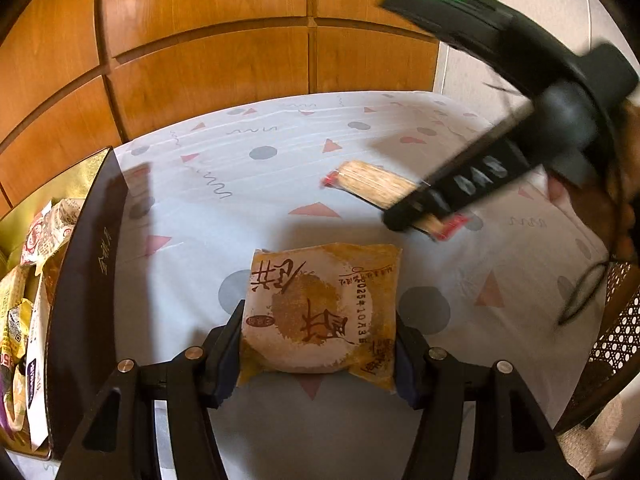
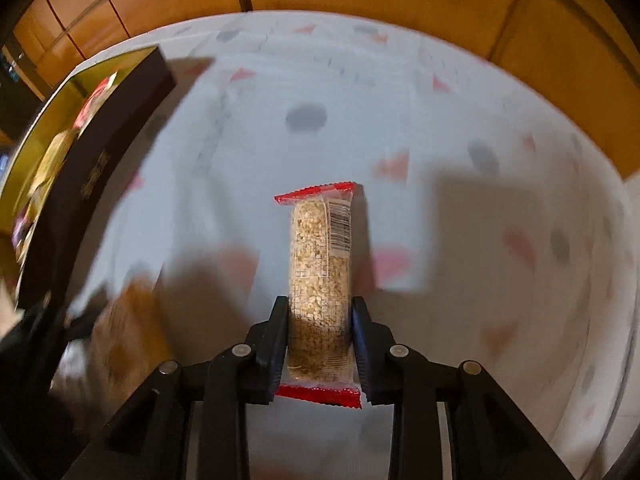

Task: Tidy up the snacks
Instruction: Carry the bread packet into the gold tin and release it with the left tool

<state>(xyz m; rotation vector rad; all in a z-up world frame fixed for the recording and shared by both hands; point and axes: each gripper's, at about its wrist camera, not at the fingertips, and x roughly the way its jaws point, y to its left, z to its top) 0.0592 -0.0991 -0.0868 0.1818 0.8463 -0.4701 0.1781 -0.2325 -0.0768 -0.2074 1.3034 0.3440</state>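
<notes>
While the left gripper (image 1: 318, 344) is clamped on a flat orange-and-white pastry packet (image 1: 320, 312) just above the patterned white tablecloth (image 1: 240, 208), the right gripper (image 2: 320, 344) pinches a clear red-ended cereal bar (image 2: 320, 272) held in the air; a dark gold-lined box (image 1: 86, 264) of snacks sits at the left.

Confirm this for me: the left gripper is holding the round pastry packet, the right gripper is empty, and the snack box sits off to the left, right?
Not quite: the right gripper is not empty; the right wrist view shows it shut on a cereal bar. The left gripper does hold the pastry packet, and the snack box sits left.
</notes>
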